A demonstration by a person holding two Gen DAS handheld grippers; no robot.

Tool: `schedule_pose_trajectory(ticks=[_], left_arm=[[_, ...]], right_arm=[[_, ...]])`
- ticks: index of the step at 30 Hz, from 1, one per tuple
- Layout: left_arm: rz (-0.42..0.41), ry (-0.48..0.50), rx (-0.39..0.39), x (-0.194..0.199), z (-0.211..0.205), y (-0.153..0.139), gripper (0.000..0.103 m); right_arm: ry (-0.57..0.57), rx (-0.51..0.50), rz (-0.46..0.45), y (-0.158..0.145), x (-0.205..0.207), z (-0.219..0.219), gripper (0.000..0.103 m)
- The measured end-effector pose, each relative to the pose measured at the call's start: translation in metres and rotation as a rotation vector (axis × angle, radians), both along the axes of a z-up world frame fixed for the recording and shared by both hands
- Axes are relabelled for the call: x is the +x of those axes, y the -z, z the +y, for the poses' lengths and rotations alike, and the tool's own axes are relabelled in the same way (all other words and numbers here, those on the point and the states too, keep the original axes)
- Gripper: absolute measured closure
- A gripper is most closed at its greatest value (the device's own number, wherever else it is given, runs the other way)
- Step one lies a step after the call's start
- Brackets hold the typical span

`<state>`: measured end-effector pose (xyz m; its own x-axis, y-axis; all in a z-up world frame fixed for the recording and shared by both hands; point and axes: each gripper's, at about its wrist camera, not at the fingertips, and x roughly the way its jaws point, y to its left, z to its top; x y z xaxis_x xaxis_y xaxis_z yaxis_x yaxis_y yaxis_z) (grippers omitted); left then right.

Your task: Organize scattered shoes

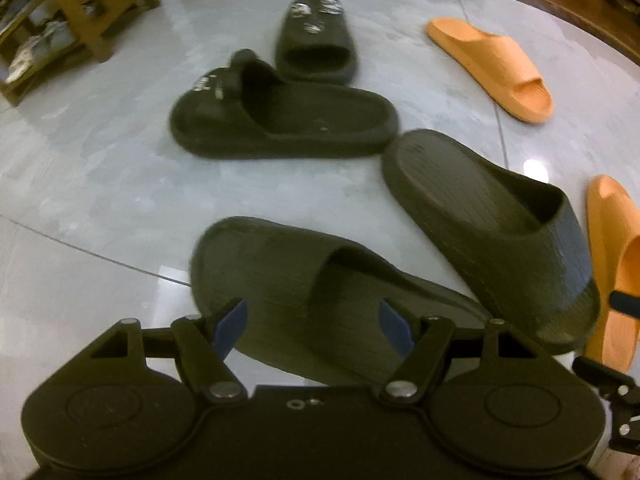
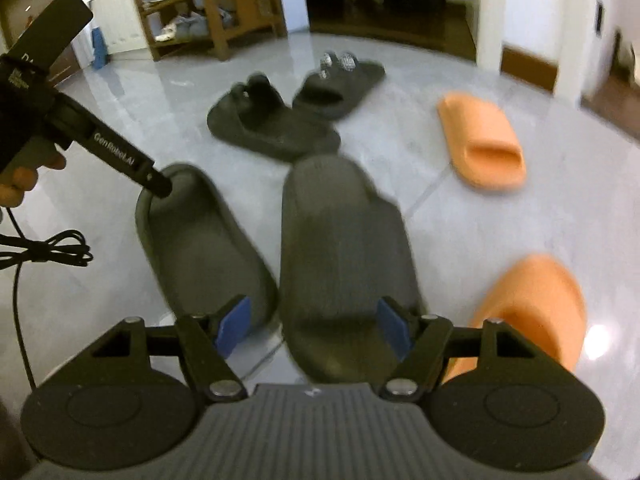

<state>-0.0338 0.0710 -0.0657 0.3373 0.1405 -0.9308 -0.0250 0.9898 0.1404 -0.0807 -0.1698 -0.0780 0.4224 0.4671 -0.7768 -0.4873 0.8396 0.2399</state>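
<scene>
Two plain dark slides lie side by side on the grey tiled floor. In the left wrist view my left gripper (image 1: pixel 313 327) is open and straddles the strap of one dark slide (image 1: pixel 304 276); the other dark slide (image 1: pixel 500 232) lies to its right. In the right wrist view my right gripper (image 2: pixel 314 328) is open above the near end of the right dark slide (image 2: pixel 344 248), pads not pressing it. The left gripper (image 2: pixel 160 184) reaches the far rim of the left dark slide (image 2: pixel 200 248). Farther off lie two ornamented dark slides (image 2: pixel 272 132) (image 2: pixel 340 84) and two orange slides (image 2: pixel 480 144) (image 2: pixel 532 304).
A wooden shoe rack (image 2: pixel 208 12) with shoes stands at the back left against the wall. A black cable (image 2: pixel 44 252) hangs at the left, below a person's hand (image 2: pixel 20 184) holding the left gripper. Open floor lies left of the slides.
</scene>
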Motion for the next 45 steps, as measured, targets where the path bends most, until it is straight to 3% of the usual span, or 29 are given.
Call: schedule_pose_trajectory(ticks=[8,14,16,19,25,30,32,34,38,41,42,43,44,45], left_arm=[[-0.006,0.011,-0.009,0.001,-0.011,0.0,0.03],[-0.002,0.027,0.003,0.002,-0.016,0.0,0.03],[0.004,0.027,0.004,0.002,-0.017,0.001,0.03],[0.01,0.032,0.012,0.003,-0.021,0.002,0.03],[0.018,0.049,0.03,0.004,-0.026,0.003,0.03],[0.04,0.065,0.041,0.005,-0.03,0.006,0.03],[0.045,0.084,0.054,0.004,-0.033,0.007,0.03],[0.049,0.112,0.073,0.003,-0.036,0.007,0.03],[0.055,0.139,0.086,0.002,-0.041,0.009,0.03],[0.049,0.14,0.077,0.003,-0.041,0.008,0.03],[0.043,0.136,0.072,0.004,-0.041,0.007,0.03],[0.037,0.133,0.067,0.004,-0.041,0.006,0.03],[0.033,0.13,0.064,0.004,-0.041,0.006,0.03],[0.028,0.127,0.06,0.005,-0.042,0.006,0.03]], right_arm=[[0.225,0.15,0.193,0.021,0.032,-0.02,0.035],[0.301,0.249,0.263,0.04,0.047,-0.018,0.054],[0.342,0.332,0.301,0.048,0.049,-0.021,0.06],[0.383,0.381,0.286,0.053,0.052,-0.022,0.065],[0.443,0.384,0.138,0.04,0.052,-0.033,0.071],[0.582,0.391,0.09,0.038,0.036,-0.06,0.075],[0.663,0.393,0.08,0.043,0.024,-0.074,0.08],[0.746,0.385,0.083,0.048,0.014,-0.087,0.095],[0.779,0.417,0.143,0.063,0.004,-0.098,0.095],[0.668,0.396,0.114,0.049,0.008,-0.087,0.089],[0.634,0.385,0.089,0.043,0.009,-0.084,0.08],[0.586,0.327,0.041,0.032,0.011,-0.08,0.043],[0.563,0.257,0.004,0.023,0.013,-0.077,0.025],[0.562,0.239,-0.019,0.018,0.014,-0.08,0.014]])
